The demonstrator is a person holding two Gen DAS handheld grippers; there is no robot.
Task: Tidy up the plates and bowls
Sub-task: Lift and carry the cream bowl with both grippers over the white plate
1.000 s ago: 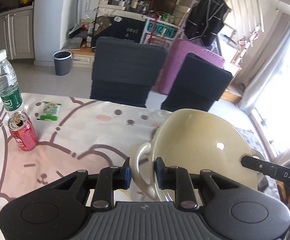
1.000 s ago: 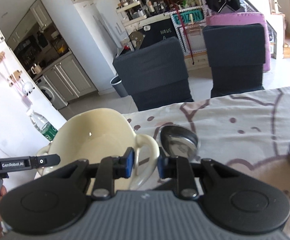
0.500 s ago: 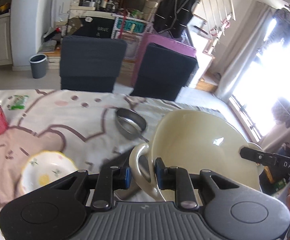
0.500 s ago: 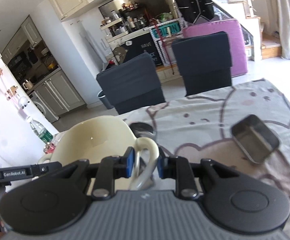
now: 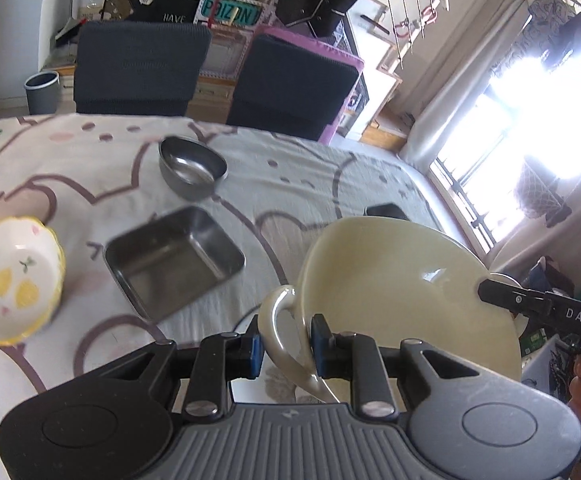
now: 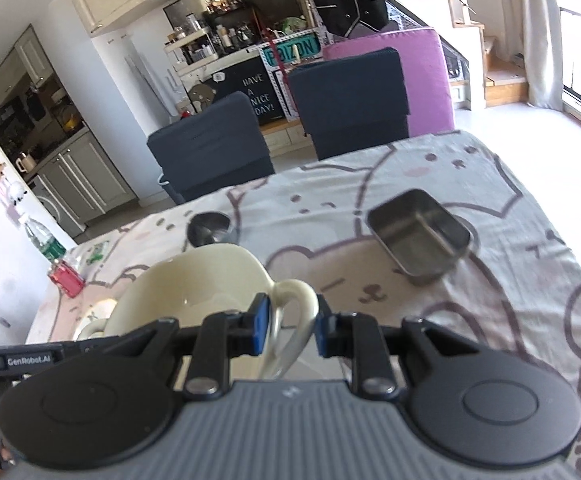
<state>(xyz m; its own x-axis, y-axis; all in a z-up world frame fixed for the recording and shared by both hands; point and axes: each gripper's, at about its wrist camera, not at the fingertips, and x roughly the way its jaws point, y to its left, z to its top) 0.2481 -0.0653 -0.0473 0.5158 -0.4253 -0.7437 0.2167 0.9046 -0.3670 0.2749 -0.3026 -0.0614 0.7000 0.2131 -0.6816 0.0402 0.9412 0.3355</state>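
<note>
A large cream two-handled bowl is held up above the table between both grippers. My left gripper is shut on its left handle. My right gripper is shut on its right handle; the bowl fills the lower left of the right wrist view. On the table lie a square steel tray, a round steel bowl and a white lemon-print bowl. The tray and steel bowl also show in the right wrist view.
A red can and a water bottle stand at the table's far left. Two dark chairs sit behind the table. A small black object lies near the table's right edge.
Both grippers have carried the cream bowl higher and to the right over the table. The steel tray, steel bowl and lemon-print bowl have come into view below.
</note>
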